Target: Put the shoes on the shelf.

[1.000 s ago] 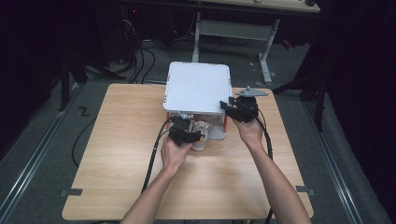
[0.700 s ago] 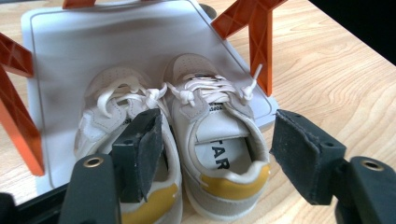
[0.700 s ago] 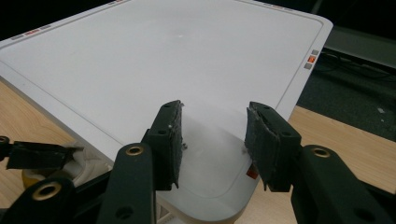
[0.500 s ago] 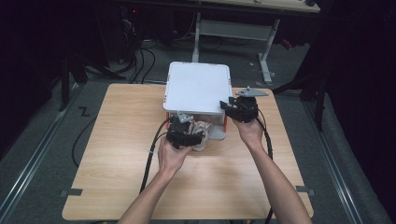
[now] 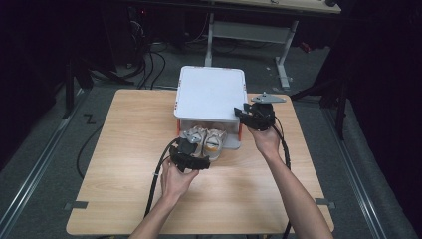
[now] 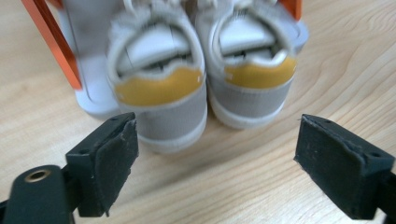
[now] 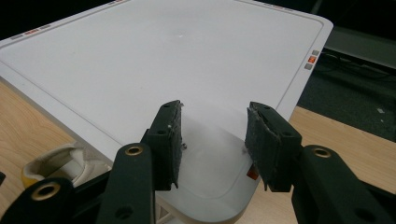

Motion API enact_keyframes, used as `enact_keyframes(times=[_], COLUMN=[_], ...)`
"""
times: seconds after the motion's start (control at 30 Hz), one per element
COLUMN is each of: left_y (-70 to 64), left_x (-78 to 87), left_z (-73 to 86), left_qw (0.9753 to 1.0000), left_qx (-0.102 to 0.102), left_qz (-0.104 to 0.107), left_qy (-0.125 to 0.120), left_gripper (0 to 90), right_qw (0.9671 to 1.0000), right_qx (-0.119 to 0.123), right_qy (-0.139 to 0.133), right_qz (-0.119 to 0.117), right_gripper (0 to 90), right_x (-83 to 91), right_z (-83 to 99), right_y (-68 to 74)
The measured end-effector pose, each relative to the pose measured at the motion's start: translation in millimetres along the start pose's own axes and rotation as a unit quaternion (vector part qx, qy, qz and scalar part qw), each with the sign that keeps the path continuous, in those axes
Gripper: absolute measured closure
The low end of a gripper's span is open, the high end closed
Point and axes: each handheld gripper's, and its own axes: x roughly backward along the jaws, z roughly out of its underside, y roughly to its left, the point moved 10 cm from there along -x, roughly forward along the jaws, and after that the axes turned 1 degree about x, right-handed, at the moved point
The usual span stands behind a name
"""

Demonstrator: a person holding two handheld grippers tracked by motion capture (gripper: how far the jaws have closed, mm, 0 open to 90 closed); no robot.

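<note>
A pair of grey shoes (image 5: 205, 140) with yellow heel patches (image 6: 159, 88) pokes out of the front of a white box (image 5: 211, 94) with orange corner posts (image 6: 46, 42). The heels face me. My left gripper (image 5: 193, 152) sits just in front of the heels, low over the table, open wide with nothing between its jaws (image 6: 215, 163). My right gripper (image 5: 244, 113) rests over the front right corner of the box's flat white top (image 7: 163, 56), open, its pads (image 7: 170, 140) spread above the lid.
The box stands at the back middle of a wooden table (image 5: 124, 149). Black cables (image 5: 157, 179) trail from both grippers toward me. Beyond the table are a dark floor, more cables and a desk frame (image 5: 249, 30).
My left gripper has drawn back toward me from the box's front. More of the shoes shows in front of the box. The right gripper has stayed on the lid.
</note>
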Motion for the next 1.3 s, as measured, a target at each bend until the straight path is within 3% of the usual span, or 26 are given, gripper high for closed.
enact_keyframes(times=[0.17,0.4,0.73,1.3], left_y=[-0.8,-4.9,-10.1,-7.1], left_x=[-14.1,-23.9,-30.5,-39.7], left_z=[6.1,3.4,-1.9,-13.4], left_qw=[0.9996,0.999,0.9975,0.997], left_qx=[0.016,0.025,0.021,0.05], left_qz=[-0.01,-0.03,-0.061,-0.06], left_qy=[0.019,0.023,0.028,0.003], left_gripper=[7.1,3.7,6.2,9.7], right_qw=[1.0,1.0,1.0,1.0], right_qx=[-0.001,0.002,0.002,0.0], right_qy=[0.0,-0.002,-0.002,-0.002], right_qz=[0.0,0.004,0.007,0.006], right_gripper=[55.7,54.9,54.8,54.8], right_x=[0.0,-0.1,-0.2,-0.5], right_z=[0.0,-0.1,-0.2,-0.2], right_y=[0.1,-0.3,-0.1,-0.2])
